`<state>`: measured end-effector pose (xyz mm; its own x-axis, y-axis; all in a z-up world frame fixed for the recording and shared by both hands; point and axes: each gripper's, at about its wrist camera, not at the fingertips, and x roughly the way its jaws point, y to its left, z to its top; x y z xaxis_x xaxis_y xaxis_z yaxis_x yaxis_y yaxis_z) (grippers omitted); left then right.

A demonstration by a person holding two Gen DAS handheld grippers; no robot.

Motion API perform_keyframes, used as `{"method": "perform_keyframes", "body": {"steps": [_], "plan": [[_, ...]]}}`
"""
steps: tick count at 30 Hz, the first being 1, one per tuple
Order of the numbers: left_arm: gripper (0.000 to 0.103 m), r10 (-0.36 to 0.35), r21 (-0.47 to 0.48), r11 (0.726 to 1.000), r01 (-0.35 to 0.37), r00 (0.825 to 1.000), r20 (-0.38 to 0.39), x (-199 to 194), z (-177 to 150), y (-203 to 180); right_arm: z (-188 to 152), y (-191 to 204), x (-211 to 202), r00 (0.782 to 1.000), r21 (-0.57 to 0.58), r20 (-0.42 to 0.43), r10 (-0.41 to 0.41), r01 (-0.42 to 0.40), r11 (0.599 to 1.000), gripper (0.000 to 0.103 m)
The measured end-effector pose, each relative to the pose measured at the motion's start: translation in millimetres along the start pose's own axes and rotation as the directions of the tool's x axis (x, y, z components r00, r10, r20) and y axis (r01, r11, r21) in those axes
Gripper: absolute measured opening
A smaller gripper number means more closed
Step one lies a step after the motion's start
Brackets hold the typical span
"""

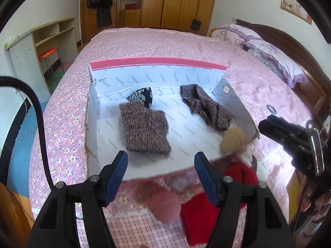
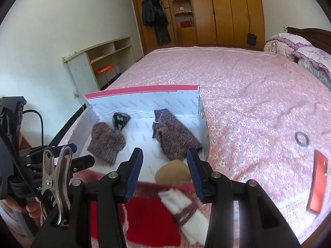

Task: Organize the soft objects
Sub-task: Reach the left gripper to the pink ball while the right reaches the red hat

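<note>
Nearest us, our left tool (image 1: 161, 159) and right tool (image 2: 164, 157) both gape wide, holding nothing. Under them on the bed (image 2: 238, 78) lie a red knit piece (image 2: 151, 221), a white roll (image 2: 182, 212) and a pink ball (image 1: 164, 206). Beyond, the white box (image 1: 93, 111) holds a tan pad (image 1: 232, 139), two speckled knit pieces (image 1: 146, 131) (image 1: 206, 107) and a dark patterned pouch (image 1: 141, 98).

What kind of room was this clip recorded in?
A home bedroom, most likely: a large bed with a pink floral cover, frilled purple pillows against a dark headboard, and a wall of wooden wardrobes with a dark coat hanging on it.
</note>
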<state>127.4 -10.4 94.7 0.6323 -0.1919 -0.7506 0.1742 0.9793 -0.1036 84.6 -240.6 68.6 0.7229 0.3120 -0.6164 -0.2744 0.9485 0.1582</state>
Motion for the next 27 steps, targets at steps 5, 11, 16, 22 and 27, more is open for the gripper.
{"method": "perform_keyframes", "body": {"steps": [5, 11, 16, 22, 27], "plan": [[0.07, -0.002, 0.004, 1.0, 0.002, 1.0, -0.001, -15.3, -11.5, 0.0, -13.5, 5.1, -14.7, 1.0, -0.015, 0.005, 0.01, -0.01, 1.0, 0.045], [0.07, 0.006, 0.011, 1.0, -0.006, 1.0, -0.008, -26.4, -29.6, -0.7, -33.6, 7.5, -22.9, 1.0, -0.015, -0.005, 0.015, -0.015, 1.0, 0.045], [0.07, 0.007, 0.011, 1.0, -0.007, 1.0, -0.022, -25.9, -40.2, -2.4, -48.1, 10.0, -27.9, 0.999, -0.018, -0.023, 0.027, -0.028, 0.999, 0.045], [0.07, 0.01, -0.015, 1.0, -0.01, 1.0, -0.024, -22.2, -47.5, 0.2, -64.5, 10.0, -37.6, 0.999, -0.005, -0.026, 0.032, -0.032, 0.999, 0.045], [0.07, 0.01, -0.021, 1.0, -0.01, 1.0, -0.022, -17.1, -49.1, 0.2, -82.1, 11.9, -43.4, 0.998, -0.015, -0.038, 0.042, -0.043, 0.999, 0.045]]}}
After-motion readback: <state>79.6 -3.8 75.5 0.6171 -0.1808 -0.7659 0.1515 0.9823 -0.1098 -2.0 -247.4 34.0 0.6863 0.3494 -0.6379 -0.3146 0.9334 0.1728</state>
